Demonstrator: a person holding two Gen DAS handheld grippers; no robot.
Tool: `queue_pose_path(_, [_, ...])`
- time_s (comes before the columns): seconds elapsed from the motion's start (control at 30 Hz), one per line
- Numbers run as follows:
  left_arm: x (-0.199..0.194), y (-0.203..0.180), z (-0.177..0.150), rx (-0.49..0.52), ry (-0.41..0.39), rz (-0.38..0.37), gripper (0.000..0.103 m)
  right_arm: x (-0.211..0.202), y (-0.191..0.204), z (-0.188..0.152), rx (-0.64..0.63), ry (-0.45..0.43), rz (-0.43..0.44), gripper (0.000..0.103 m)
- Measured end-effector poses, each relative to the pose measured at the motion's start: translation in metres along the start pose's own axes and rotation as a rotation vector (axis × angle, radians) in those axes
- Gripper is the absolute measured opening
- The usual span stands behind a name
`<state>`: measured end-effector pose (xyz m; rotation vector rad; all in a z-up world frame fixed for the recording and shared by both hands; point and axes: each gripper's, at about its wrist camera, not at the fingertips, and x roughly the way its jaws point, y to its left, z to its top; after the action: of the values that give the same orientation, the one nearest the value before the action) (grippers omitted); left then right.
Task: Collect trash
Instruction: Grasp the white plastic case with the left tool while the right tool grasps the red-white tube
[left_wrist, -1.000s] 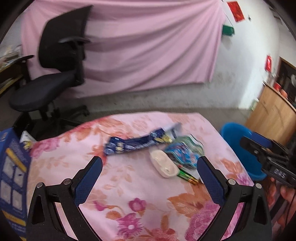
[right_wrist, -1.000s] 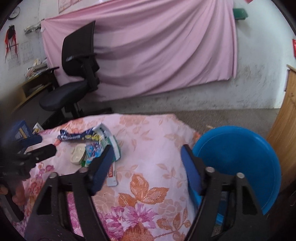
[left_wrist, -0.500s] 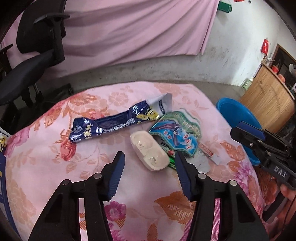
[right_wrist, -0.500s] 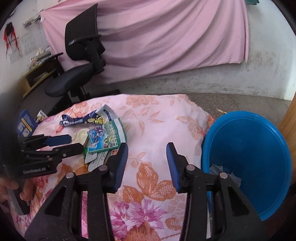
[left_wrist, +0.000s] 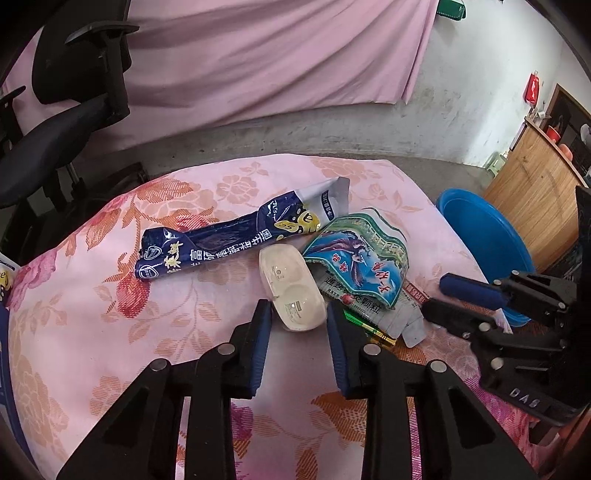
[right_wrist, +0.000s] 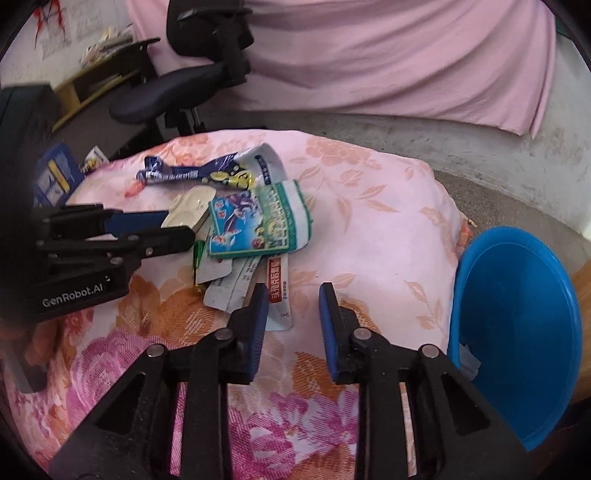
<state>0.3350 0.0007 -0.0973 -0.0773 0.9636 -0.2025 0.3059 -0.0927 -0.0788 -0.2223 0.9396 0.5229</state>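
- Since the earlier frames both grippers have been brought closer to the litter pile, and their jaws have been narrowed from wide to a moderate gap.
- The left gripper (left_wrist: 298, 314) is part open and empty, with the near end of the white plastic blister tray (left_wrist: 291, 286) just inside its fingertips; whether the pads touch it cannot be told.
- The right gripper (right_wrist: 292, 297) is likewise part open and holds nothing; its left pad lies at the near end of a red-and-white sachet (right_wrist: 277, 291).
- The step in hand is judged to be the first pick: nothing has been lifted yet. Next, the left jaws would need to be closed on the tray and the tray carried to the blue basin (right_wrist: 517, 332).
- The basin stands on the floor to the right of the table, and a scrap of paper can already be seen in it.
- Far of the tray lies a crumpled dark-blue snack bag (left_wrist: 229, 240); to its right a green-and-blue packet (left_wrist: 364, 258) overlaps flat foil sachets (right_wrist: 229, 286).
- The tray's right side abuts the packet, so the packet could be dragged along.
- The floral tablecloth (left_wrist: 92, 295) is soft and could be snagged by the fingers.
- An office chair (right_wrist: 177, 77) stands far left, well apart.
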Motion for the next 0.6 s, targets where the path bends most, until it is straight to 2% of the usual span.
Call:
queue_pose_path(0.1, [0.000,-0.001,0.000,0.002,-0.004,0.001,0.026,-0.001,0.002,-0.001,-0.015,0.004,-0.009,0.053])
queue_pose_path(0.17, [0.000,-0.001,0.000,0.001,-0.004,-0.002,0.026,0.000,0.002,-0.002,-0.018,0.009,-0.005,0.042])
queue_pose_path(0.27, [-0.001,-0.003,-0.001,-0.004,-0.005,-0.010,0.026,-0.002,0.002,-0.003,-0.012,0.008,-0.002,0.040])
queue_pose_path(0.33, [-0.004,-0.003,-0.003,-0.009,0.001,-0.019,0.026,-0.005,-0.001,-0.004,0.001,-0.001,0.006,0.034])
queue_pose_path(0.6, [-0.020,-0.008,-0.016,0.011,0.020,-0.044,0.025,-0.014,-0.009,-0.018,0.048,-0.009,0.042,0.029])
